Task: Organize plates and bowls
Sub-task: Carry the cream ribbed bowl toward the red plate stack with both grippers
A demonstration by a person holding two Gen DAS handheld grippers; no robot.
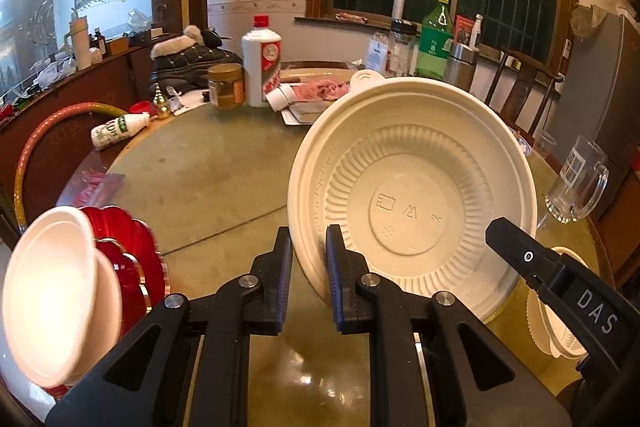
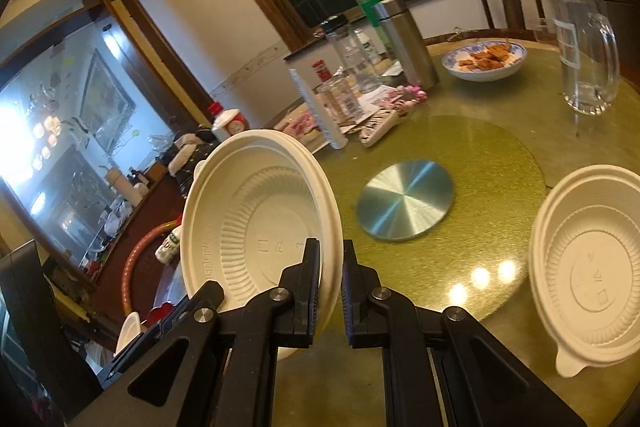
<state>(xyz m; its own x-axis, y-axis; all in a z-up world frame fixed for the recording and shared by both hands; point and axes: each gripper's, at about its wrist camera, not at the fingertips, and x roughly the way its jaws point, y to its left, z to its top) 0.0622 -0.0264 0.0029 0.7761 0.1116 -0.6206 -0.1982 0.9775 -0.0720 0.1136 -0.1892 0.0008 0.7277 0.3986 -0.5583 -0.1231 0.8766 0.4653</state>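
Observation:
A cream plastic bowl point(image 1: 412, 195) point(image 2: 260, 223) hangs tilted above the round table point(image 1: 208, 179), its inside facing both cameras. A second rim shows behind its top edge, so it may be two nested bowls. My left gripper point(image 1: 308, 239) is shut on its left rim. My right gripper point(image 2: 330, 251) is shut on its right rim, and its black tip point(image 1: 500, 231) shows in the left wrist view. Another cream bowl point(image 2: 588, 267) point(image 1: 560, 327) rests on the table to the right. A white plate point(image 1: 52, 295) lies over red plates point(image 1: 132, 255) at the lower left.
A glass mug point(image 1: 580, 183) point(image 2: 588, 55) stands at the right. Bottles, a jar point(image 1: 226, 87) and a white liquor bottle point(image 1: 260, 67) crowd the far side. A blue-patterned dish of food point(image 2: 484, 61) sits far right, and a metal disc point(image 2: 404, 205) marks the table's centre.

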